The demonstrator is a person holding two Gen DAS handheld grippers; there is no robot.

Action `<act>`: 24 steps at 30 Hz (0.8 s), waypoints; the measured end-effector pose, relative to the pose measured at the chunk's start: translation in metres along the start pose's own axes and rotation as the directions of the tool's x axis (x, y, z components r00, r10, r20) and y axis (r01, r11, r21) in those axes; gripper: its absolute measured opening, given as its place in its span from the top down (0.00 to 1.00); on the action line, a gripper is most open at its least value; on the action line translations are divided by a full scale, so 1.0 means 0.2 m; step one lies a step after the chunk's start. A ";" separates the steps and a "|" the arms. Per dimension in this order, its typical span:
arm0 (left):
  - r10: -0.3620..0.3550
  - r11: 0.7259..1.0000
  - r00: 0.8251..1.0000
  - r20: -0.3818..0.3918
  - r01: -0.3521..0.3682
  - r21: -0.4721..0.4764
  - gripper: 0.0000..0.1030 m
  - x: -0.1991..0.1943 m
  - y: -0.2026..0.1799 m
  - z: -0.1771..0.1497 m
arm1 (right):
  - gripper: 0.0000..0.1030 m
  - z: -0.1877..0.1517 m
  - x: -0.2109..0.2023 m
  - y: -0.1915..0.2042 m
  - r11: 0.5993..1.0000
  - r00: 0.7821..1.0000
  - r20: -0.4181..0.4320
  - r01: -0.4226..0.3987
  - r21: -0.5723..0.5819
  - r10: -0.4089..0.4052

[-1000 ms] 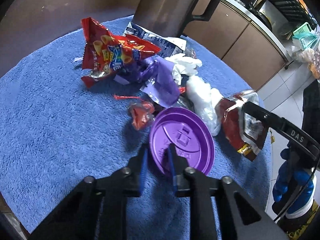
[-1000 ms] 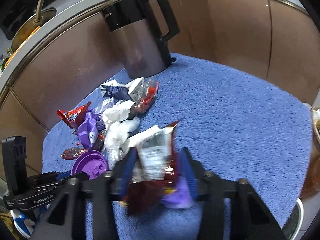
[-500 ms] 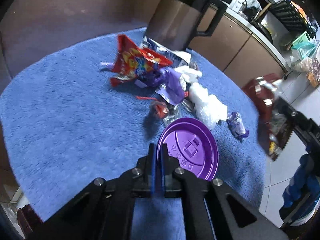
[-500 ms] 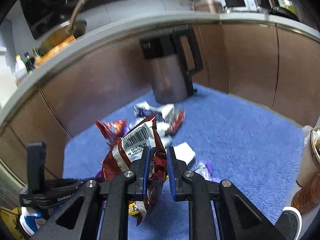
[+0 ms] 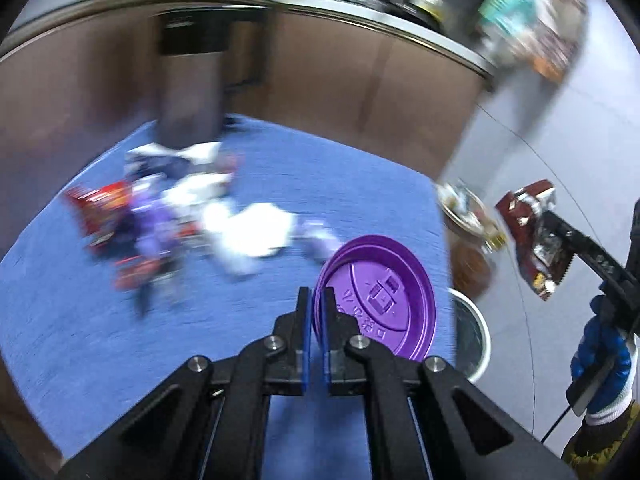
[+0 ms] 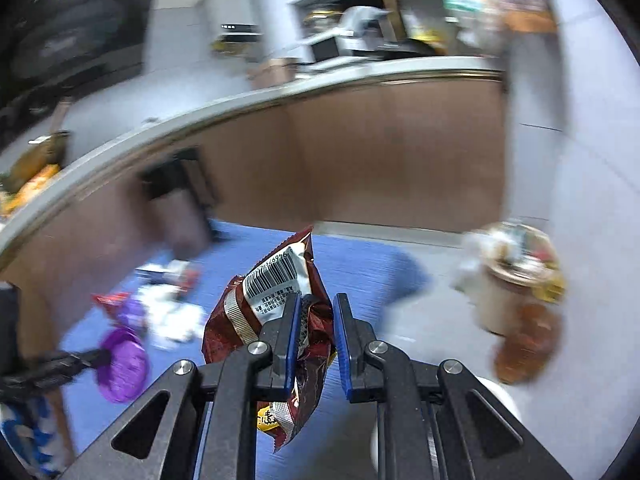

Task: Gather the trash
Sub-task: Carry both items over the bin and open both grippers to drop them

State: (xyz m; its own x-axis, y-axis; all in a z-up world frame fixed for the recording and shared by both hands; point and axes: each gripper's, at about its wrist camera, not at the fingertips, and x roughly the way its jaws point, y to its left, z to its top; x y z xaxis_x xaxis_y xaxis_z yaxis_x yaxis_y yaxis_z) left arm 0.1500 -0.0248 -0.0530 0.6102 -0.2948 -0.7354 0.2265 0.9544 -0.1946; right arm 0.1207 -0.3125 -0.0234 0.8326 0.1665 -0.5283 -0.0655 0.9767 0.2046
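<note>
1. Left wrist view: the left tongs [image 5: 316, 320] are clamped on the rim of the purple cup lid [image 5: 380, 300], held above the blue-covered desk [image 5: 80, 340]. The lid is stiff, light and slick; an edge grip suits it. Only this view shows the remaining wrapper pile [image 5: 180, 220].
2. Right wrist view: the right tongs [image 6: 316, 332] pinch the maroon snack bag [image 6: 272, 312], lifted clear of the desk. It is light, crinkly film; grip mid-body. Only here is the barcode visible. A full bin [image 6: 516, 276] stands to the right.

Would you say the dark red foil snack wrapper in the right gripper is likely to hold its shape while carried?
Probably not. The dark red foil snack wrapper is crumpled and droops below the right gripper, so it looks floppy. It seems empty, hence likely light. Its glossy film may be slippery, though the pads pinch it mid-body.
</note>
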 end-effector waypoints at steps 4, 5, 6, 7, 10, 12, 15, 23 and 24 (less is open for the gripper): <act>-0.048 0.989 0.996 -0.072 0.058 0.134 0.96 0.21 -0.38 0.04 | 0.85 -0.14 0.00 -0.30 0.986 0.986 -0.054 0.163 0.039 -0.161; -0.052 0.985 0.995 -0.086 0.065 0.159 0.96 0.26 -0.46 0.03 | 0.85 -0.19 0.00 -0.35 0.980 0.979 -0.070 0.197 0.042 -0.194; -0.052 0.980 0.993 -0.102 0.070 0.187 0.96 0.31 -0.55 0.03 | 0.85 -0.24 0.01 -0.41 0.971 0.969 -0.090 0.234 0.046 -0.229; -0.047 0.973 0.991 -0.122 0.073 0.219 0.96 0.38 -0.65 0.03 | 0.85 -0.29 0.03 -0.49 0.964 0.961 -0.110 0.261 0.053 -0.254; -0.031 0.955 0.984 -0.175 0.081 0.285 0.96 0.58 -0.88 0.01 | 0.85 -0.38 0.09 -0.62 0.946 0.939 -0.163 0.316 0.072 -0.302; -0.015 0.948 0.981 -0.192 0.075 0.310 0.96 0.68 -0.98 0.00 | 0.85 -0.43 0.13 -0.70 0.937 0.929 -0.192 0.338 0.089 -0.317; -0.001 0.941 0.974 -0.227 0.078 0.330 0.96 0.84 -1.09 -0.02 | 0.83 -0.48 0.19 -0.76 0.925 0.912 -0.226 0.368 0.090 -0.341; -0.096 0.949 0.941 -0.324 0.185 0.257 0.95 1.02 -1.12 -0.06 | 0.55 -0.59 0.26 -0.85 0.920 0.900 -0.274 0.379 0.104 -0.340; -0.114 0.950 0.937 -0.331 0.200 0.241 0.95 1.03 -1.12 -0.06 | 0.55 -0.59 0.27 -0.87 0.920 0.901 -0.275 0.376 0.108 -0.336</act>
State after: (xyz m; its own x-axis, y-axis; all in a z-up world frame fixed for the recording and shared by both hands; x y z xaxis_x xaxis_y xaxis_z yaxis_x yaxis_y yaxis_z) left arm 0.2163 -0.2984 -0.1683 0.2948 -0.3689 -0.8815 0.5203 0.8357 -0.1758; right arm 0.1124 -0.4563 -0.1851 0.6206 -0.1410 -0.7713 0.3123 0.9468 0.0781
